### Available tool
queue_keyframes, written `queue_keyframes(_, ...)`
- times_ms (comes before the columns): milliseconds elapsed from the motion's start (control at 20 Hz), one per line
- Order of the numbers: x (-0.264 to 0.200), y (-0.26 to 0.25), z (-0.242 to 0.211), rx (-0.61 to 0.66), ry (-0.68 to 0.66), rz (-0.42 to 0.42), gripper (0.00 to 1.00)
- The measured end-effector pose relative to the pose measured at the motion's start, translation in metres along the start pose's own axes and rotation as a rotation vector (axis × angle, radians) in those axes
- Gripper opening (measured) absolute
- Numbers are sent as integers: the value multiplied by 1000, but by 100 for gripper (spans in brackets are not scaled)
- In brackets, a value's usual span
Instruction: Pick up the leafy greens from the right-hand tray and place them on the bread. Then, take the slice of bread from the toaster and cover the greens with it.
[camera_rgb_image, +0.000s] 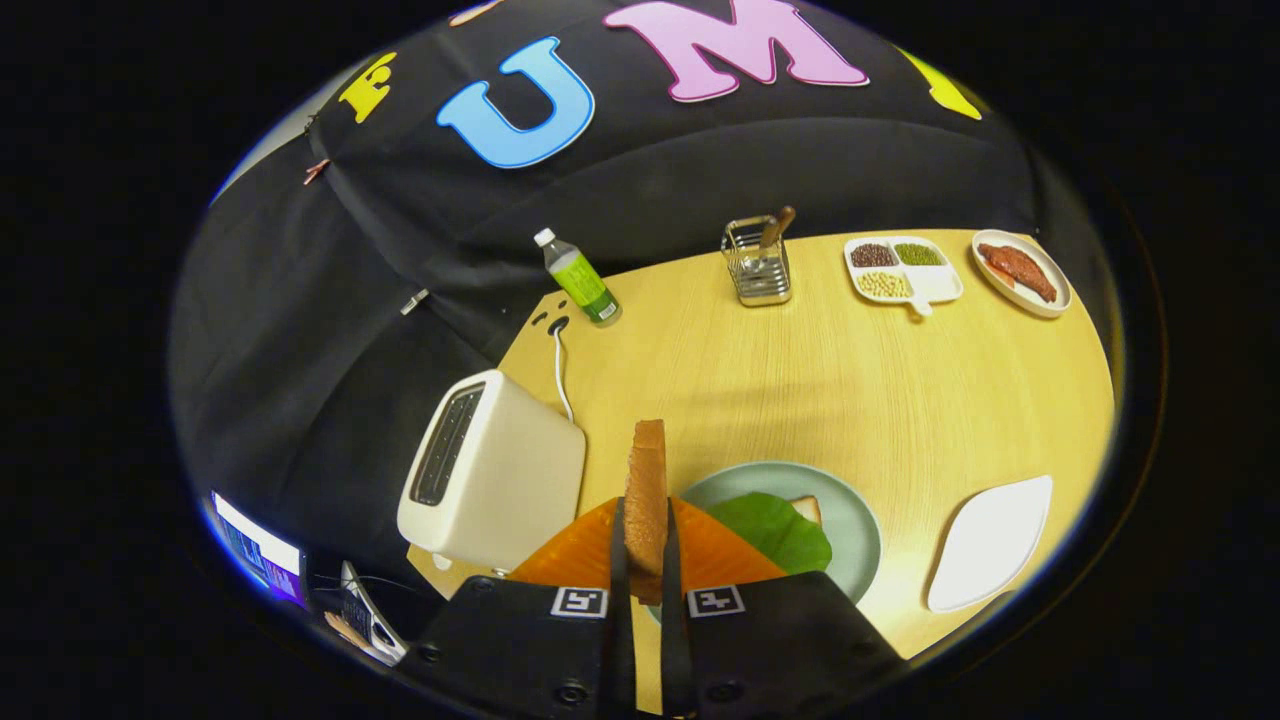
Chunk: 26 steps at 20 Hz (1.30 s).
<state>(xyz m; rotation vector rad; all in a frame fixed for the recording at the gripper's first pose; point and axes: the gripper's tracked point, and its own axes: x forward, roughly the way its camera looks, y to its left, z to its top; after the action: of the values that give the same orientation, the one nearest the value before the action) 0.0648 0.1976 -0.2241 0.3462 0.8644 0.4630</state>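
Gripper closed on the bread slice, held edge-up above the table. Greens already lie on the plated bread. Covering step in hand; next, judged: lay slice flat over greens on the plate.

Even, fairly bright light falls from overhead onto the pale wooden tabletop, with no harsh glare. A broad, soft shadow lies across the wood ahead of the gripper, whose fingers are clamped on an upright toasted bread slice. The cream plastic toaster carries a mild sheen on its side. Fisheye distortion bends the table's edge and squeezes things near the rim. The centre is sharp; the fingers close to the lens look soft.
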Motion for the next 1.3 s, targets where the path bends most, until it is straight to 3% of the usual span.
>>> queue_keyframes(100,7,-7,-14,-19,23,10,14)
queue_keyframes(250,13,-13,-25,55,42,41,14)
queue_keyframes(500,19,-48,-32,67,55,25,15)
queue_keyframes(650,16,-64,-37,90,71,5,21)
queue_keyframes(750,12,-74,-35,75,55,-19,28)
queue_keyframes(950,-4,-94,-22,-11,9,-70,59)
queue_keyframes(1100,-22,-109,-2,-86,-52,-107,92)
queue_keyframes(1200,-46,-116,10,-135,-109,-134,99)
queue_keyframes(1300,-70,-121,29,-168,-180,-157,99)
